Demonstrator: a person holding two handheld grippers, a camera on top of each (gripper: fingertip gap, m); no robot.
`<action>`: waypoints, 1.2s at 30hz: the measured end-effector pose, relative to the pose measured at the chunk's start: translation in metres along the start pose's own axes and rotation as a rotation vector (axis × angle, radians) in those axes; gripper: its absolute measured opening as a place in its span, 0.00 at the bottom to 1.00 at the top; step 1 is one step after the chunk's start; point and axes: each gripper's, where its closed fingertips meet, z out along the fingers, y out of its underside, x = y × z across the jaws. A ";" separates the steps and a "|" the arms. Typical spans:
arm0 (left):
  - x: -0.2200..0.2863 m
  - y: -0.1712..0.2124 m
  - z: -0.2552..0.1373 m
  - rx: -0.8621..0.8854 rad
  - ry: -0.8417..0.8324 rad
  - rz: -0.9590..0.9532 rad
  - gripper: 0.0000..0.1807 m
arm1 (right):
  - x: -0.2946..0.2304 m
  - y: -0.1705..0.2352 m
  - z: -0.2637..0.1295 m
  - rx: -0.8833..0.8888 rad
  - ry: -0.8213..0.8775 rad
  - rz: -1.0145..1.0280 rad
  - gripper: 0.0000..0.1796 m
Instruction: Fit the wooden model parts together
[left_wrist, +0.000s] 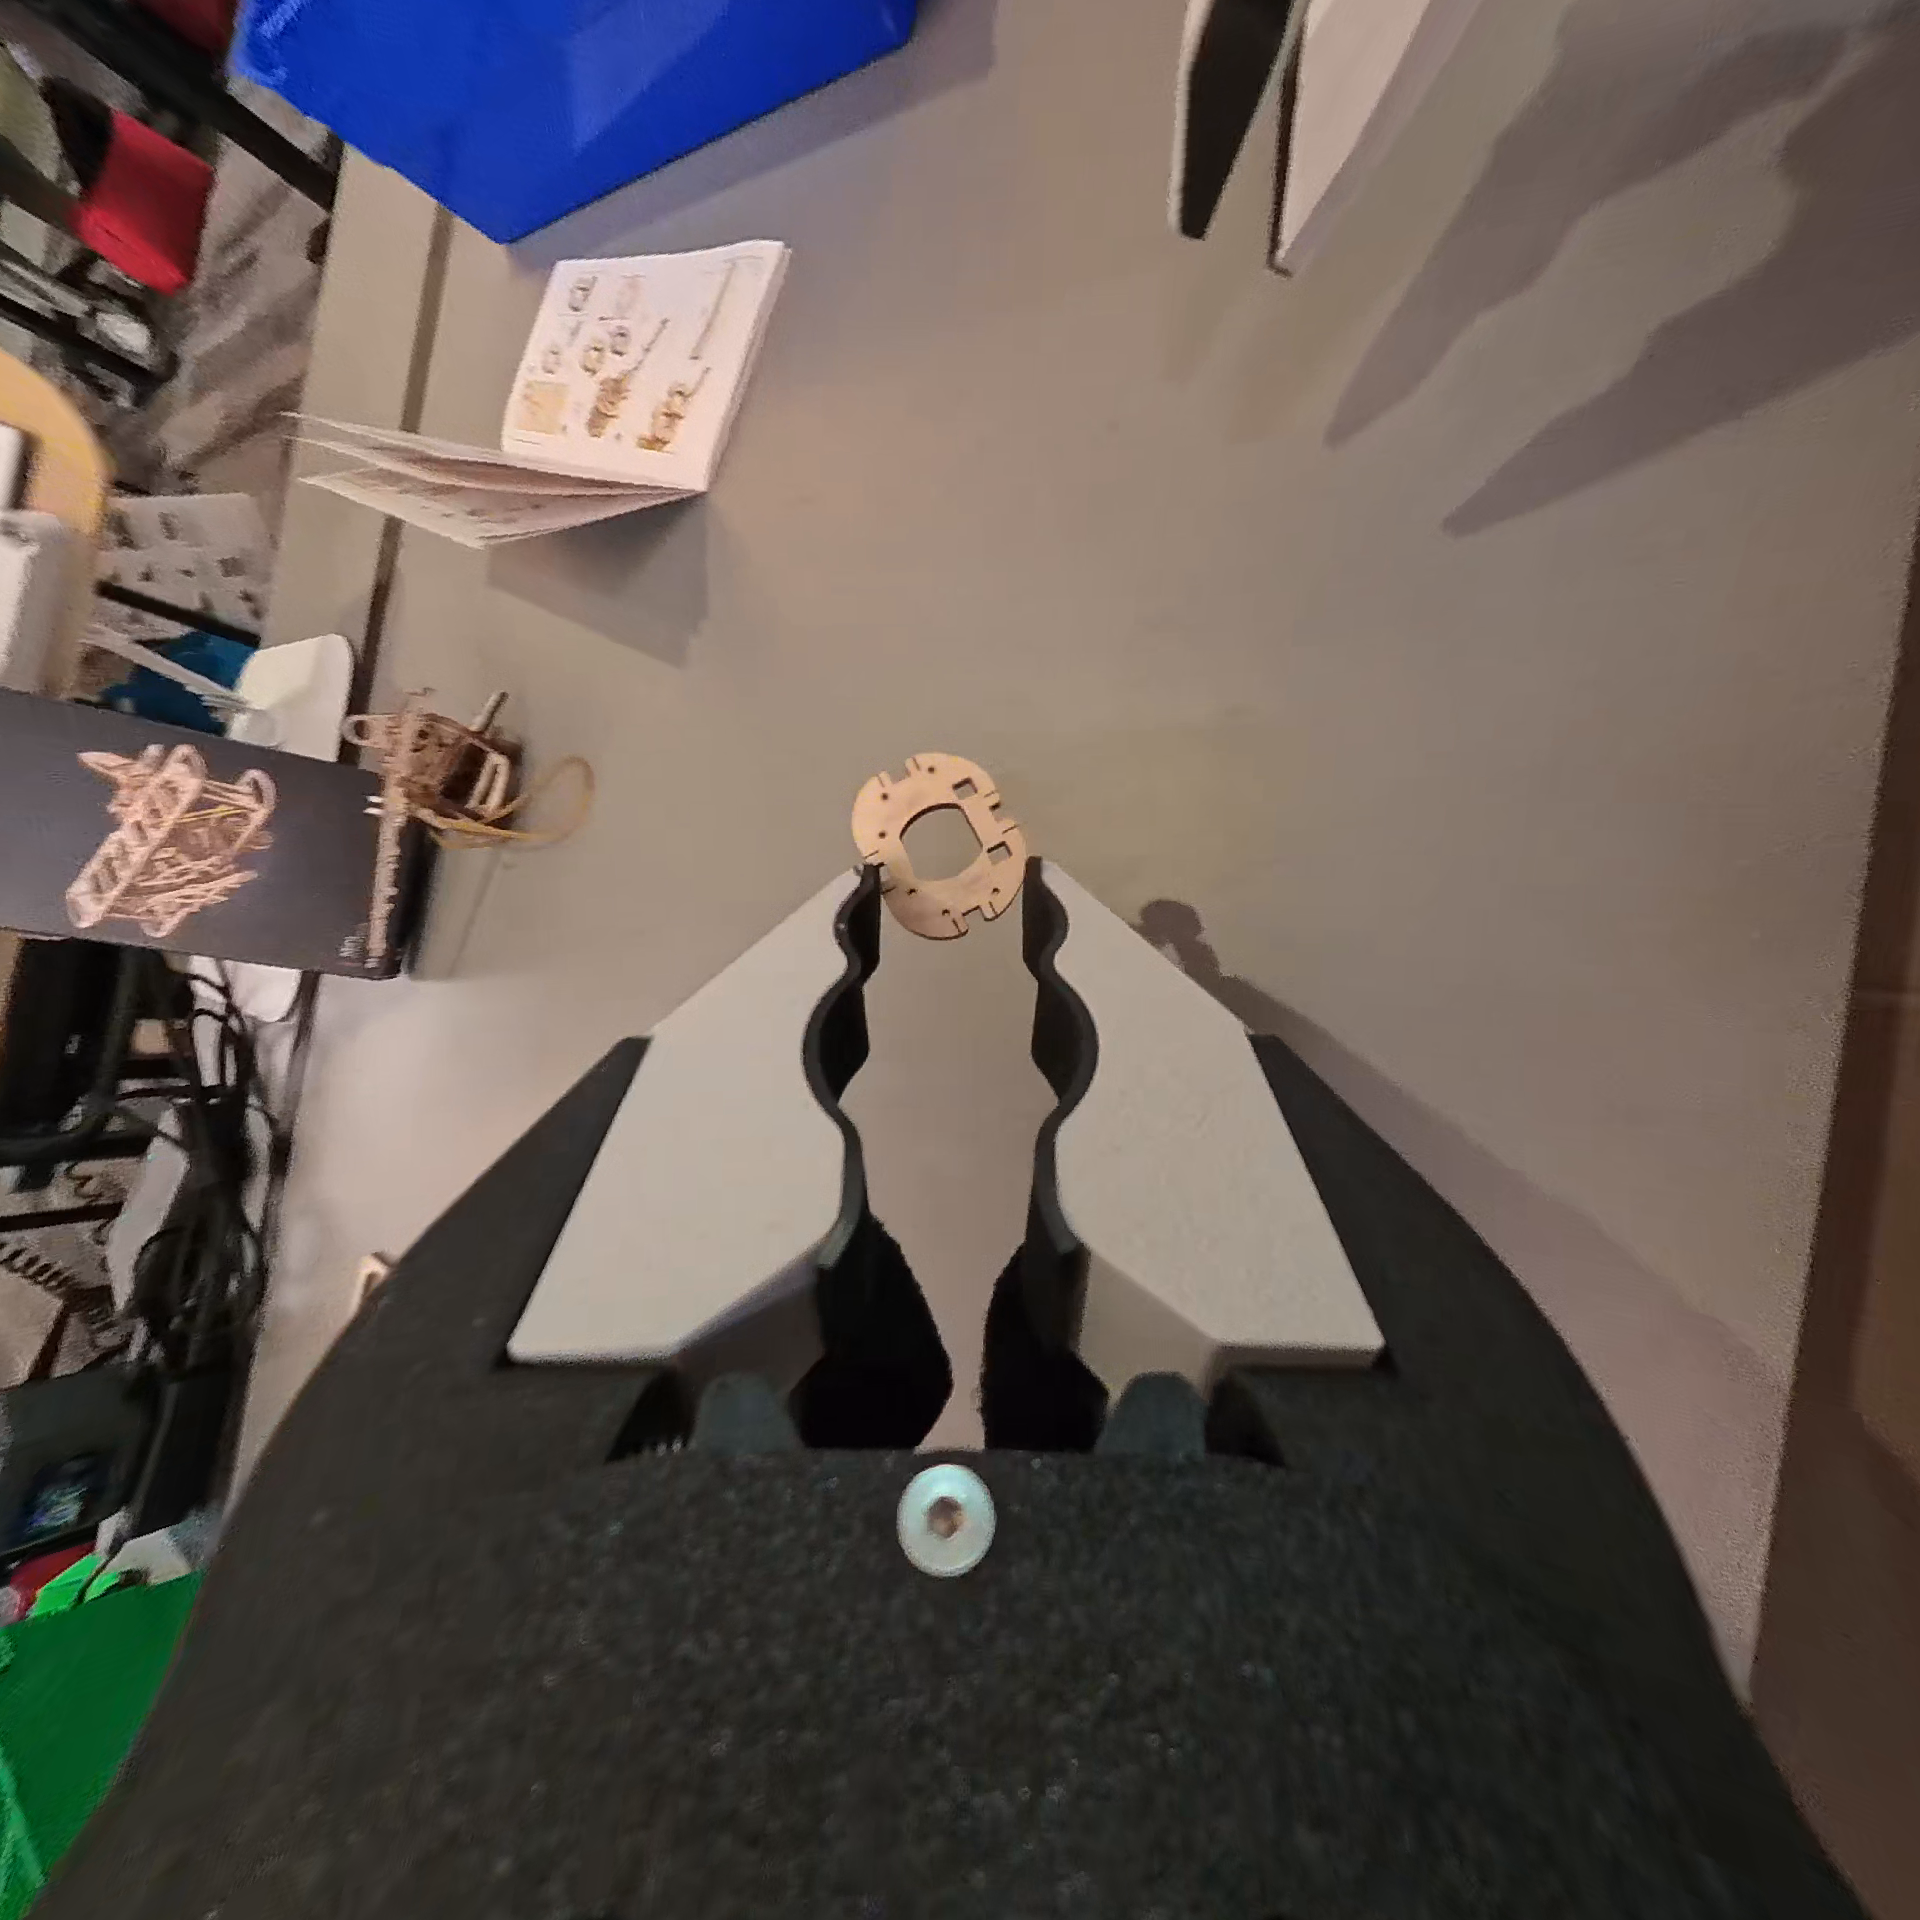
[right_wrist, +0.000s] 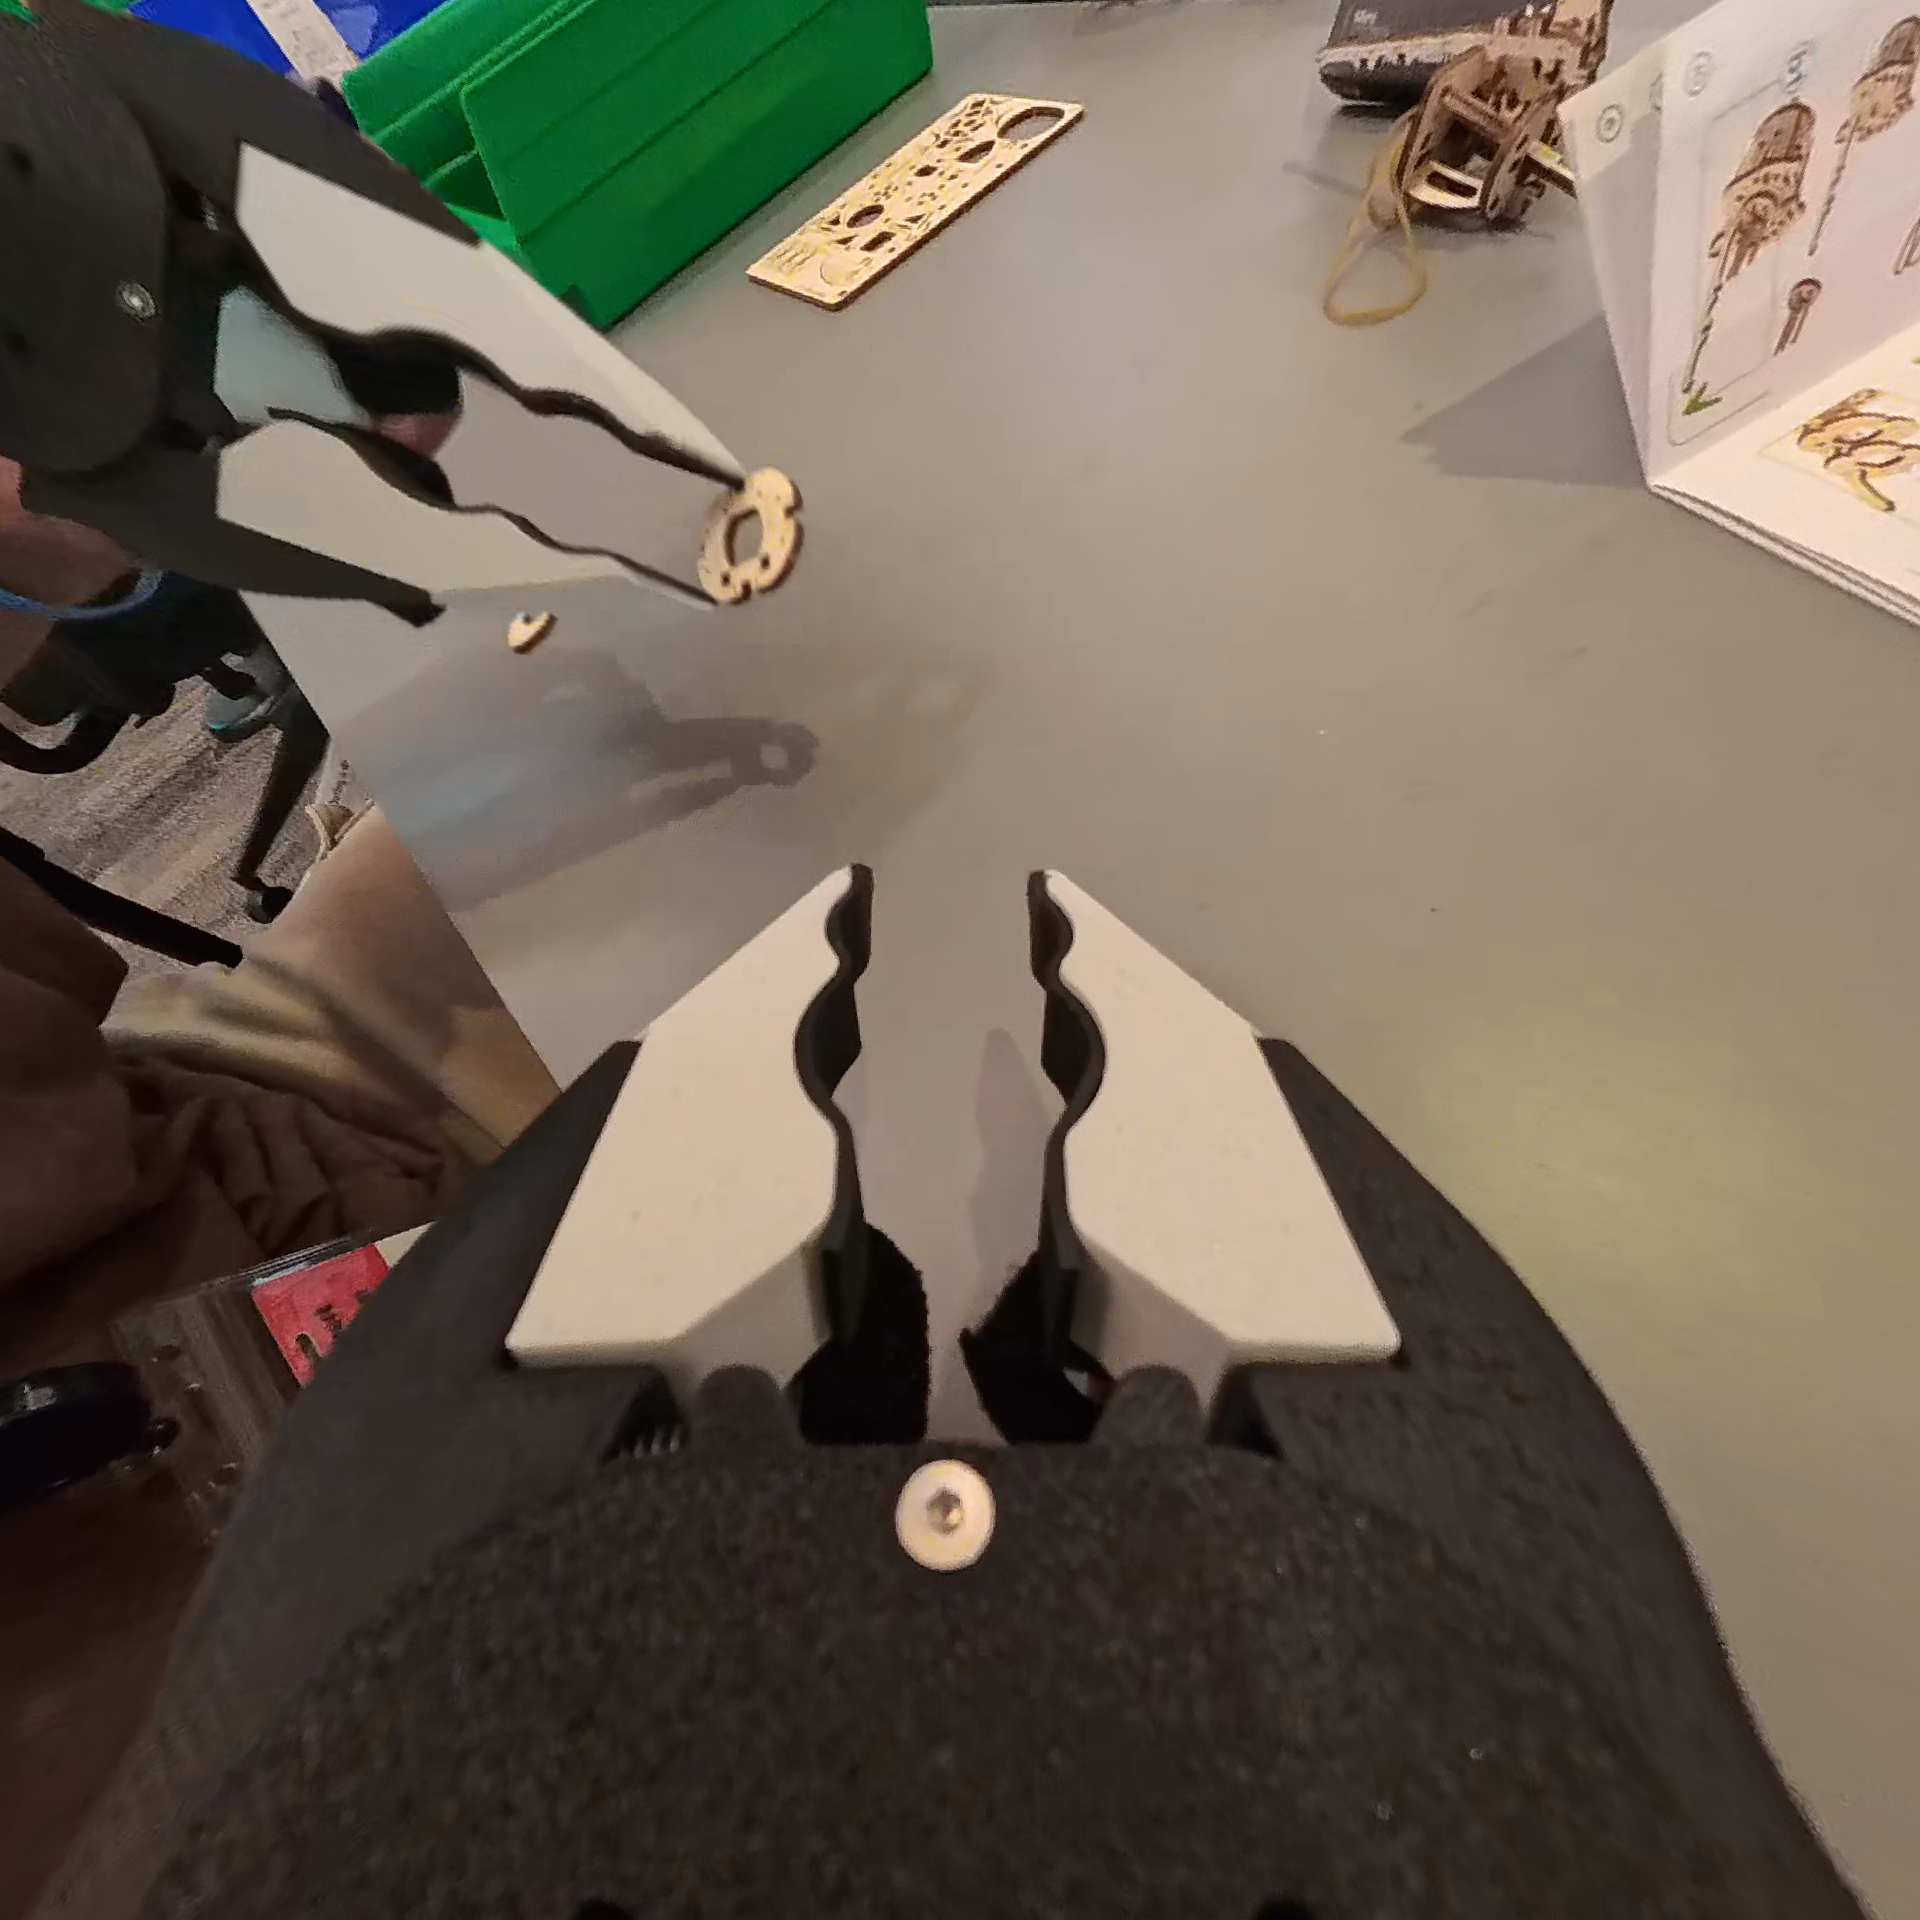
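My left gripper (left_wrist: 948, 883) is shut on a flat oval wooden disc (left_wrist: 940, 847) with a central hole and edge notches, and holds it by its rim above the grey table (left_wrist: 1143, 571). In the right wrist view the left gripper (right_wrist: 722, 540) and the disc (right_wrist: 750, 535) are at upper left, well above the table. My right gripper (right_wrist: 951, 883) is open and empty, low over the table, to the right of and apart from the disc. A small wooden piece (right_wrist: 531, 629) lies on the table under the left gripper.
A wooden parts sheet (right_wrist: 914, 197) lies beside a green bin (right_wrist: 644, 135). A partly built wooden model (right_wrist: 1475, 156) with a rubber band (right_wrist: 1371, 260) sits at the back by a dark box (left_wrist: 187, 831). An open instruction booklet (right_wrist: 1766, 312) and a blue bin (left_wrist: 571, 94) stand nearby. One gripper's finger ends stand about 12 cm off the other's. The partly built wooden model (right_wrist: 1475, 156) lies around 25 cm away from my left fingertips. It is also in sight in the left wrist view (left_wrist: 472, 769).
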 end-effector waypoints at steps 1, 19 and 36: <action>-0.005 0.000 -0.003 0.007 -0.018 0.003 0.13 | 0.000 0.001 0.000 -0.001 -0.002 0.005 0.16; -0.010 0.173 -0.152 -0.318 -0.326 -0.399 0.14 | -0.132 0.001 0.097 -0.028 -0.171 -0.368 0.20; 0.030 0.183 -0.157 -0.250 -0.279 -0.429 0.14 | -0.183 0.005 0.218 -0.220 0.038 -0.391 0.14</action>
